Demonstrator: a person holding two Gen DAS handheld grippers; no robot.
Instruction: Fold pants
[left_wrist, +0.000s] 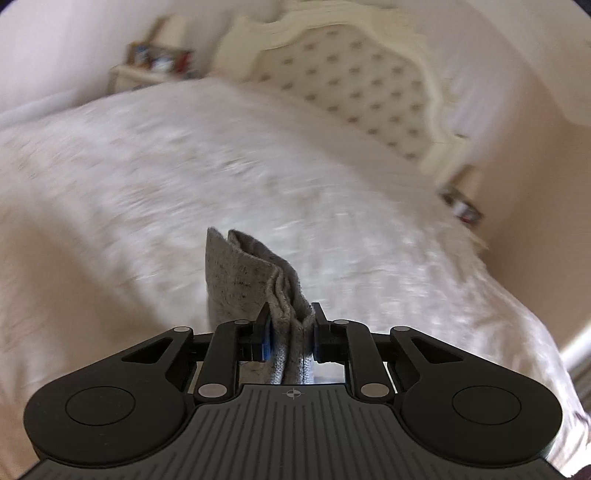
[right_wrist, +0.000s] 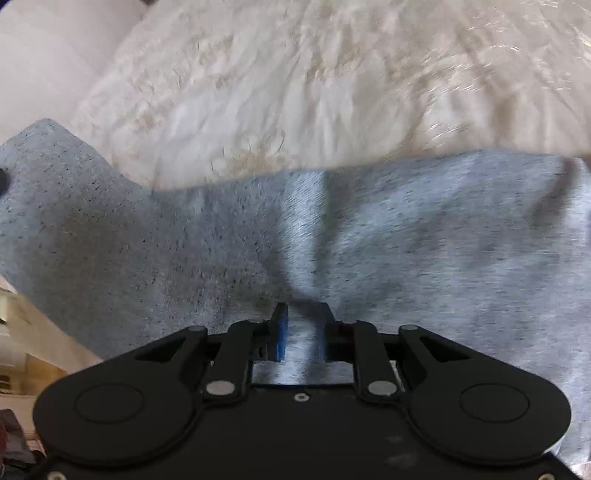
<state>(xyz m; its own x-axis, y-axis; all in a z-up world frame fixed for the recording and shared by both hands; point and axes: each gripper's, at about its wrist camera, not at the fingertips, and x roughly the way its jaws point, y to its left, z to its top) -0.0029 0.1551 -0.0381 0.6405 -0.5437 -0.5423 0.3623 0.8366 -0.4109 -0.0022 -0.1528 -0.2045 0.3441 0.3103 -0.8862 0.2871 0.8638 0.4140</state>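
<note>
left wrist view: left gripper (left_wrist: 290, 326) at lower centre, pinched tight on a bunched fold of grey pants (left_wrist: 255, 280), cloth standing up between the jaws and poking toward mid-frame. behind, a white fuzzy bedspread (left_wrist: 184, 177) filling most of the frame, blurred. cream tufted headboard (left_wrist: 354, 81) at upper right, nightstand (left_wrist: 140, 74) with small blurred items at upper left. right wrist view: right gripper (right_wrist: 301, 332) at lower centre, clamped on a ridge of the same grey pants (right_wrist: 147, 240), fabric spread wide across the middle band of the frame from left edge to right edge, a crease running up from the jaws. white bedspread (right_wrist: 295, 81) across the upper part, just past the far edge of the cloth. blurred clutter at lower left, too unclear to name.
</note>
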